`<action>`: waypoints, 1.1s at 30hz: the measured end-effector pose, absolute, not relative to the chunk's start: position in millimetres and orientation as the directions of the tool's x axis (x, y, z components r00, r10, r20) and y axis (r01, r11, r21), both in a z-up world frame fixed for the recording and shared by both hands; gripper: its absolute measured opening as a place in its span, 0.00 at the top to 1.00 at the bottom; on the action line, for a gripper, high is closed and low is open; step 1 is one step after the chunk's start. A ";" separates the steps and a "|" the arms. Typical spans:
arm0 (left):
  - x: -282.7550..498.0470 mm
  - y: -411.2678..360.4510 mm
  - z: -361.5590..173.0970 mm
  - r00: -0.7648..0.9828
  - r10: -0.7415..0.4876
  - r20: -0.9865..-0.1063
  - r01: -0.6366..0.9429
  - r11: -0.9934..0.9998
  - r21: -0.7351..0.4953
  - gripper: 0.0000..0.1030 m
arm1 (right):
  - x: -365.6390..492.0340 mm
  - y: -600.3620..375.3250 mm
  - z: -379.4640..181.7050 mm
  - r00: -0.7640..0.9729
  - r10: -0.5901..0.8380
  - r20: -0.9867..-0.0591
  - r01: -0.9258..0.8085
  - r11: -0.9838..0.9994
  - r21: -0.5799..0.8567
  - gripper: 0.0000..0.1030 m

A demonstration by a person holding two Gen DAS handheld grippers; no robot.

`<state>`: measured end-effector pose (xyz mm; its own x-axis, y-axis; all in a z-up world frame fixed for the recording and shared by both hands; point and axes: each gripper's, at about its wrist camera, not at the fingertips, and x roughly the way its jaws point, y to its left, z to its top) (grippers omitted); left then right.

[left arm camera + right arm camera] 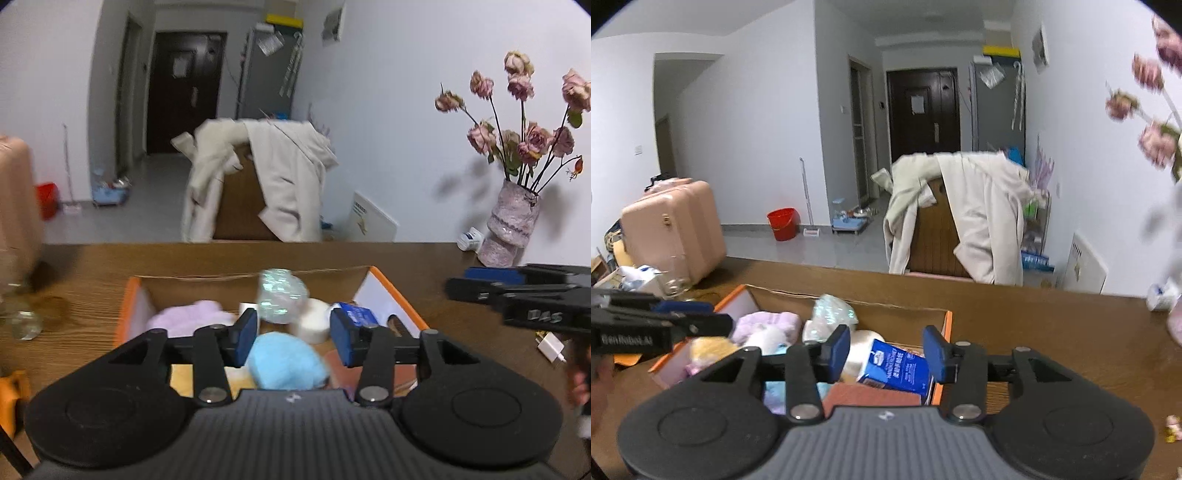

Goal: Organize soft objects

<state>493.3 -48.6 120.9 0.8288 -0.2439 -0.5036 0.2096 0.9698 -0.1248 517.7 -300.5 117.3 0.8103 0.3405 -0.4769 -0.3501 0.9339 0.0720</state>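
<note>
blue plush point(286, 360) is sat in the orange box point(125, 314), right under the left gripper point(293, 334) | jaws held apart, nothing gripped | right gripper point(886, 350) also spread, over the tissue pack point(897, 365) | best lowered straight, squeezed gently tbh

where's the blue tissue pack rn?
In the orange-edged box, right side: the blue tissue pack leans by the white roll, just ahead of the open right claw.

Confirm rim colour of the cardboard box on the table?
Orange rim on the box; clearest in the left wrist view.
</note>
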 end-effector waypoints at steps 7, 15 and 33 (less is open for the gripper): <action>398.6 -19.2 144.5 0.915 -0.109 -0.388 0.102 0.994 -0.040 0.24 | 432.8 -302.1 142.8 0.843 0.330 -0.424 -0.347 0.937 0.038 0.33; 290.6 -13.9 148.7 0.961 -0.069 -0.269 0.072 0.997 0.001 0.11 | 324.4 -287.6 141.3 0.870 0.367 -0.330 -0.371 0.927 0.051 0.25; 64.4 4.9 54.5 0.976 -0.019 -0.217 0.014 1.000 -0.026 0.00 | 90.8 -239.9 54.4 0.869 0.392 -0.302 -0.406 0.914 0.020 0.15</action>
